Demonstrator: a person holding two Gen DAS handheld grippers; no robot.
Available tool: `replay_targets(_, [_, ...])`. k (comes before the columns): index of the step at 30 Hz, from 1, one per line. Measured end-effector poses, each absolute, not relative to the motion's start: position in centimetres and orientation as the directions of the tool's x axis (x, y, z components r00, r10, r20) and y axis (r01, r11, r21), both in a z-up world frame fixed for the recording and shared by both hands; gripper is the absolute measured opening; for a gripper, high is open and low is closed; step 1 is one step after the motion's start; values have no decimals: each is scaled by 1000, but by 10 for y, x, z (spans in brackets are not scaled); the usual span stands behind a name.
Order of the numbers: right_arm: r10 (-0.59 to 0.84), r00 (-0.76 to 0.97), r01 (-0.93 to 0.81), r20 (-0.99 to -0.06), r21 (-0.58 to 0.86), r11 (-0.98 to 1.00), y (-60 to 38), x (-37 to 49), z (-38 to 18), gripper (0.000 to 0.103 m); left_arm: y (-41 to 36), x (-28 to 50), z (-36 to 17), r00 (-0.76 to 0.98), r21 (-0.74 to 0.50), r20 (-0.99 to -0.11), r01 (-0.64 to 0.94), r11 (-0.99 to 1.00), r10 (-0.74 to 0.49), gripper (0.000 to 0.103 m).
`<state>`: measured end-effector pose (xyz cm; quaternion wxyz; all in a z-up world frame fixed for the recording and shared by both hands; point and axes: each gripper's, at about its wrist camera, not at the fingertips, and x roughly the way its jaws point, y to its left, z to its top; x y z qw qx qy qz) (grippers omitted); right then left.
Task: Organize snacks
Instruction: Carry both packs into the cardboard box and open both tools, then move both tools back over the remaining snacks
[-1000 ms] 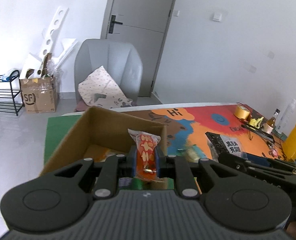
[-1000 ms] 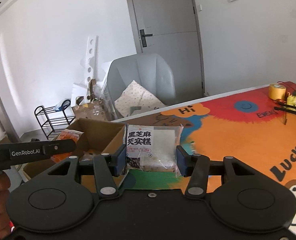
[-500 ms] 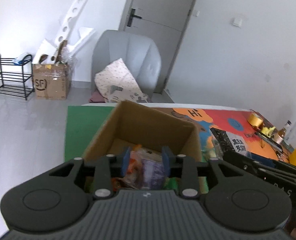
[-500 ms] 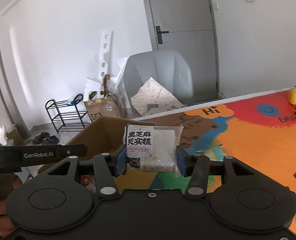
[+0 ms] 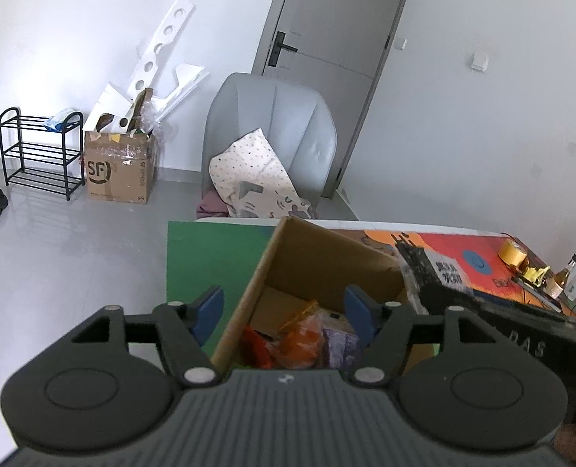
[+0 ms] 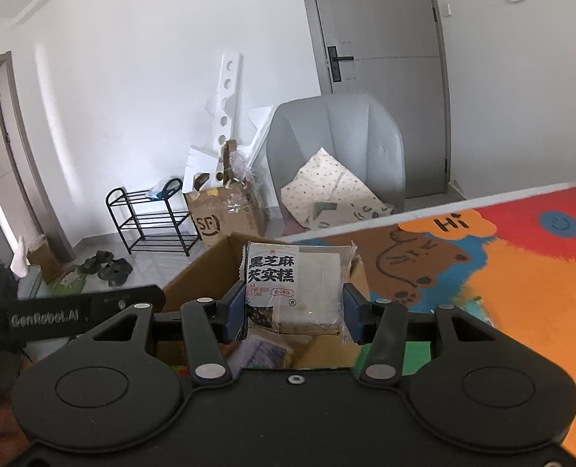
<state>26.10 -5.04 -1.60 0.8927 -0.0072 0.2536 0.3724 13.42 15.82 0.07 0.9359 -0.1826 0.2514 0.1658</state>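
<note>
An open cardboard box (image 5: 319,257) stands on the table's left end and holds several snack packets, among them an orange one (image 5: 299,340) and a purple one (image 5: 340,344). My left gripper (image 5: 284,309) is open and empty above the box's near-left wall. My right gripper (image 6: 293,305) is shut on a black sesame cake packet (image 6: 288,284) and holds it over the box (image 6: 206,268). The same packet and right gripper show in the left wrist view (image 5: 439,276) at the box's right side.
The table carries a colourful cartoon mat (image 6: 482,264) with a green part (image 5: 210,257). A tape roll (image 5: 511,251) and a small bottle (image 5: 562,276) sit at the far right. A grey chair (image 5: 272,144) with a cushion stands behind the table.
My left gripper opened and let the orange packet fall into the box, then drew back to the left. My right gripper carried the sesame cake packet leftward over the box.
</note>
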Motion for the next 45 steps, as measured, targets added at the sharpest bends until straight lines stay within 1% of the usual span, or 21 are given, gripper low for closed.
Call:
replay_targets(2, [681,582,-674,-445,204,710,-46,266,-13,51,161,133,0,819,-259,-527,-409,875,227,72])
replay_targets(4, [695,578,-671,-427,237,703,-44,273,-10,58,164,134,-1,816,-258,-528,-420,870,237,75])
replay_targets(5, [690,589,-662,-421,239,710,-44,275,-8,58,166,135,-1,814,-257,-529,-423,869,240,76])
replay_targets(7, [685,596,-655,-418,240,716,-45,279,-6,62,167,134,-2,811,-252,-531,-428,868,245,80])
replay_targets(16, [654,610,-611,-448,260,748,-68,281,-14,69,159,139,0,802,-225,-526,-452,863,283,91])
replay_targets(23, [625,628,-571,-464,272,775,-94,277,-21,71,135,144,3,813,-209,-522,-415,886,258,92])
replay_targets(25, [617,637,-559,-462,274,782,-103,275,-20,74,128,145,4,816,-203,-521,-403,893,250,93])
replay_targets(37, [578,679,-498,-452,295,815,-156,277,-25,83,81,162,9,828,-166,-521,-337,927,207,95])
replay_targets(45, [560,692,-465,-455,312,828,-188,282,-30,86,52,175,11,833,-143,-521,-300,943,187,97])
